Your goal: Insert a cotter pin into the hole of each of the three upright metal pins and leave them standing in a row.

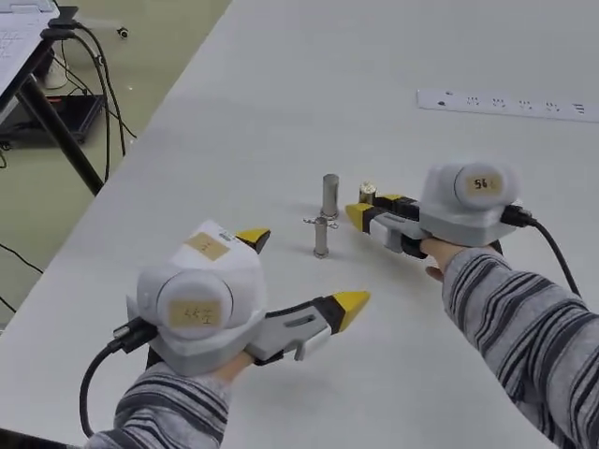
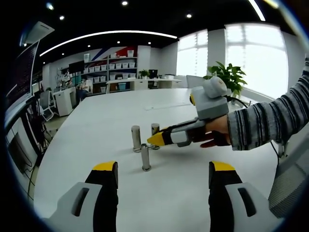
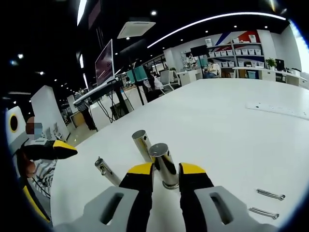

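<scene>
Entry: step in hand is cottering a second pin (my reading).

- Work piece: short polished silver cylindrical metal pin [image 3: 163, 162], upright, directly between the right gripper's jaws and just ahead of its body.
- Right gripper [image 3: 166, 170]: yellow-tipped jaws clenched on that pin low on its shaft, one jaw on each side. The top of the pin is free above the tips.
- I cannot make out the cross-hole on this pin.
- Just beyond the jaws stands a second bare silver metal pin [image 3: 141, 141]. It is close behind the gripped one and apart from it.
- Off the gripper's left jaw is a third slim silver pin with a wire cotter pin already through it [image 3: 105, 170]. One of three looks done.
- Two loose thin wire cotter pins [image 3: 270, 194] lie flat on the white tabletop [image 1: 281, 94], right of the right gripper and near its body.
- Left gripper [image 2: 163, 166]: released, jaws spread wide and holding nothing. All three pins stand ahead of it.

Notes for doing it well:
- Grip low so the jaws leave the hole clear.
- Turn the hole toward the incoming cotter before feeding.
- Pick the cotter by its looped end and present it level.
- The loose cotters lie on the far side from my free gripper, so reaching across risks toppling the neighbouring pins. I should approach from above.
</scene>
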Tool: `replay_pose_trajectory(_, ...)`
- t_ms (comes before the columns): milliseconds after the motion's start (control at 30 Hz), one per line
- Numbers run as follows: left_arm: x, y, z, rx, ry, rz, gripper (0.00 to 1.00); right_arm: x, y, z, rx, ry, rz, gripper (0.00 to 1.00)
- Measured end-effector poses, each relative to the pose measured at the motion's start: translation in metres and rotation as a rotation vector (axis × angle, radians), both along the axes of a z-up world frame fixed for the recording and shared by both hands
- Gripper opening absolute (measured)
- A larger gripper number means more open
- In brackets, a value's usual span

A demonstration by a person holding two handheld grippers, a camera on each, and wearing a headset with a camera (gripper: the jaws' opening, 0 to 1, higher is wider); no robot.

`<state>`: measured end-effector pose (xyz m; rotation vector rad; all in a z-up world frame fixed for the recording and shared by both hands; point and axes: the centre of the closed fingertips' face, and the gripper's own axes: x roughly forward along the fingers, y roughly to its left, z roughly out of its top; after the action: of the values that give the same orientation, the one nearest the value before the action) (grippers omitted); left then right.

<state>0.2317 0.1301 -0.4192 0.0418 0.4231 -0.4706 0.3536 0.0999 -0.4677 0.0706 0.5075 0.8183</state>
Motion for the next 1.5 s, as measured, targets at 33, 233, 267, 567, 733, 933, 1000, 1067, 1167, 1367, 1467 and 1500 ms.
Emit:
replay_pose_trajectory(33, -0.001, -0.001, 0.0, -0.003, 0.001, -0.003, 0.75, 0.0, 0.0, 0.0, 0.003, 0.004, -0.001, 0.14)
replay_pose_trajectory(233, -0.005, -0.002, 0.001, 0.003, 0.002, -0.008, 0.74, -0.001, 0.001, 0.001, -0.015, -0.019, 0.006, 0.12)
replay_pose_trajectory(267, -0.005, -0.002, 0.001, 0.003, 0.002, -0.008, 0.73, -0.001, 0.001, 0.002, -0.02, -0.025, 0.011, 0.12)
replay_pose_trajectory(567, -0.006, -0.001, -0.002, 0.019, 0.012, -0.009, 0.72, -0.004, -0.004, 0.004, -0.134, -0.11, 0.048, 0.08)
replay_pose_trajectory(733, -0.006, -0.002, -0.001, 0.025, 0.01, -0.013, 0.72, -0.008, -0.01, 0.013, -0.156, -0.144, 0.053, 0.08)
replay_pose_trajectory(933, -0.008, -0.004, 0.001, 0.031, 0.004, -0.021, 0.72, -0.017, -0.021, 0.022, -0.207, -0.186, 0.063, 0.08)
replay_pose_trajectory(1000, -0.009, -0.004, 0.001, 0.034, 0.003, -0.021, 0.72, -0.022, -0.025, 0.023, -0.217, -0.189, 0.061, 0.08)
replay_pose_trajectory(1067, -0.011, -0.005, 0.002, 0.034, 0.005, -0.023, 0.72, -0.027, -0.03, 0.024, -0.231, -0.195, 0.056, 0.08)
replay_pose_trajectory(1167, -0.013, -0.007, 0.003, 0.037, 0.0, -0.027, 0.72, -0.033, -0.036, 0.025, -0.233, -0.189, 0.043, 0.08)
replay_pose_trajectory(1367, -0.018, -0.01, 0.006, 0.038, -0.006, -0.03, 0.71, -0.05, -0.051, 0.023, -0.238, -0.171, -0.012, 0.08)
replay_pose_trajectory(1467, -0.02, -0.01, 0.008, 0.037, -0.009, -0.029, 0.71, -0.056, -0.054, 0.023, -0.245, -0.17, -0.039, 0.08)
replay_pose_trajectory(1500, -0.021, -0.01, 0.008, 0.036, -0.009, -0.028, 0.71, -0.058, -0.056, 0.022, -0.247, -0.168, -0.048, 0.08)
